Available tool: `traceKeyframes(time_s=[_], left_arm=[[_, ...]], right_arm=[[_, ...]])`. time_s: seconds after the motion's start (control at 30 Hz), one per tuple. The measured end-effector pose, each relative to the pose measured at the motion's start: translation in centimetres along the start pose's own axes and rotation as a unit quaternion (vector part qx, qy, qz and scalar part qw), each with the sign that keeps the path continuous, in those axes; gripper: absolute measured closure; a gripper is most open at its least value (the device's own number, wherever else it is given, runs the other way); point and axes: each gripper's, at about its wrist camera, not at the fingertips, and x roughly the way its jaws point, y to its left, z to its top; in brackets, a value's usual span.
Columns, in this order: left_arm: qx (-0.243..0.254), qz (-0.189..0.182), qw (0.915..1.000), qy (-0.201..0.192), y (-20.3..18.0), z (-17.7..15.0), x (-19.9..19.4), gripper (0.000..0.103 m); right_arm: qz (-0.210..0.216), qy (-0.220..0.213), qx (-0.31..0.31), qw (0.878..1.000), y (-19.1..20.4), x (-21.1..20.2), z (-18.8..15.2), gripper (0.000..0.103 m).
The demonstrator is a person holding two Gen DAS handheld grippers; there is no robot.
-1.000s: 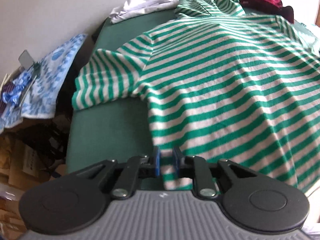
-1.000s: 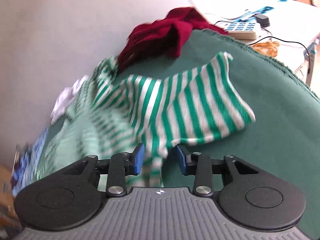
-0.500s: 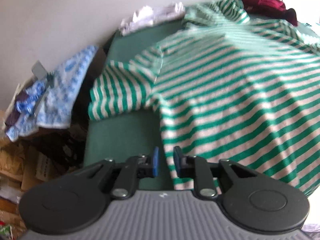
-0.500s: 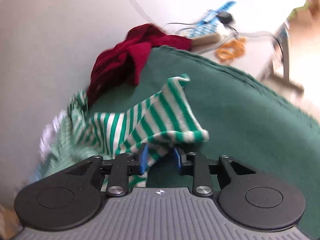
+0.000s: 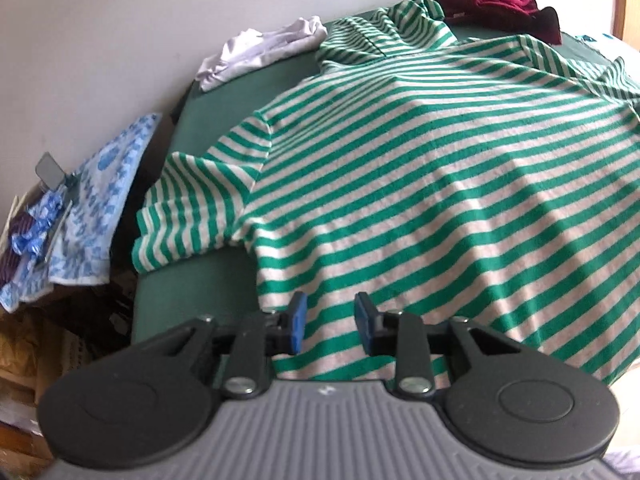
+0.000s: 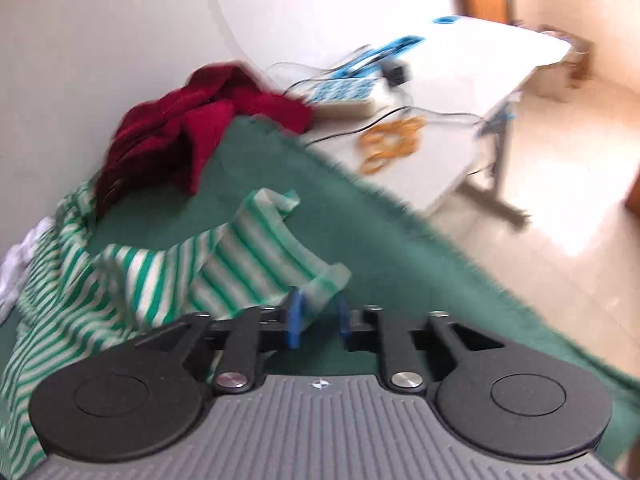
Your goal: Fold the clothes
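We have the green-and-white striped shirt point(image 5: 420, 184) spread broad across the green cloth surface point(image 5: 192, 276), body flat, one short sleeve point(image 5: 192, 216) lying out toward that surface's edge, collar end away near the dark red garment point(image 5: 492, 0) and the white garment point(image 5: 260, 52).

Our left gripper point(image 5: 330, 322) sits low over the near hem, blue pads parted to a moderate gap with striped fabric showing between them; they do not look pressed on it, so we read this one as released or about to take hold; which of the two we cannot settle.

Our right gripper point(image 6: 319, 316) has its pads narrower, the other sleeve point(image 6: 272, 256) curled up and lifted at its tip; the blur hides whether cloth is truly pinched, so we cannot tell.

We judge the step to be folding a sleeve inward onto the body; that calls for a firm hold on the cuff, then carrying it across and laying it flat without dragging the body askew.

There is open green surface beyond the right sleeve; past its ragged edge stands a white table point(image 6: 480, 52) with cables; on the left the surface drops off beside a blue patterned cloth point(image 5: 96, 208).
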Motion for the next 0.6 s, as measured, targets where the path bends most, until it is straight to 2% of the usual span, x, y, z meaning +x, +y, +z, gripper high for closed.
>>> traceKeyframes(time_s=[0.07, 0.1, 0.17, 0.2, 0.4, 0.53, 0.6], left_arm=[[0.014, -0.005, 0.9998, -0.012, 0.1, 0.5, 0.1, 0.054], [0.019, -0.010, 0.9996, -0.016, 0.3, 0.8, 0.3, 0.051], [0.027, -0.027, 0.9990, -0.024, 0.5, 1.8, 0.8, 0.051], [0.033, -0.035, 0.9984, -0.029, 0.5, 2.3, 1.1, 0.050], [0.064, -0.060, 0.9961, -0.015, 0.7, 4.1, 3.8, 0.050], [0.056, -0.062, 0.9965, 0.005, 0.3, 4.9, 5.0, 0.050], [0.050, -0.052, 0.9974, 0.007, -0.1, 5.4, 5.4, 0.045]], right_arm=[[0.000, -0.037, 0.006, 0.999, 0.0, -0.4, 1.6, 0.073], [0.007, -0.041, 0.009, 0.999, 0.2, -0.2, 2.4, 0.070], [0.040, -0.001, 0.017, 0.999, 0.9, 1.8, 4.2, 0.063], [0.047, 0.015, 0.019, 0.999, 1.2, 2.7, 4.8, 0.063], [-0.001, 0.060, 0.014, 0.998, 2.6, 6.1, 6.1, 0.068], [-0.018, 0.088, -0.003, 0.996, 3.8, 7.8, 6.6, 0.068], [-0.015, 0.099, -0.027, 0.995, 4.7, 8.1, 6.6, 0.083]])
